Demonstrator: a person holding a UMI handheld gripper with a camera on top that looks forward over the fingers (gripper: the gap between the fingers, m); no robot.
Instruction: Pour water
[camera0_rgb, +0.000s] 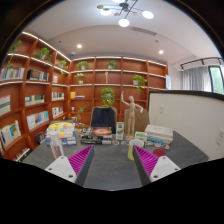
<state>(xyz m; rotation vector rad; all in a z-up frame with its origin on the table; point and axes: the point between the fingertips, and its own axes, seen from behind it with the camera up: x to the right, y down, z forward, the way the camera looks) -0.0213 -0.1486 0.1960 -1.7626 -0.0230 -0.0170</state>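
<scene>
Bottle (119, 130) upright beyond my fingertips, slightly right of centre, well apart; my gripper (112, 160) spread wide, holding nothing; table (110, 165) between.

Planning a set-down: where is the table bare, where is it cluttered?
Bare: grey tabletop between and just ahead of the open, empty fingers. Crowded: colourful boxes beyond the left one, stacked boxes beyond the right, small bottles by the wooden mannequin.

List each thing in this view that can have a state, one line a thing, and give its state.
gripper: open, nothing between the fingers
ceiling lamp: lit
wooden figure: upright, arms raised
potted plant: upright on the shelf
table: bare ahead of the fingers
</scene>
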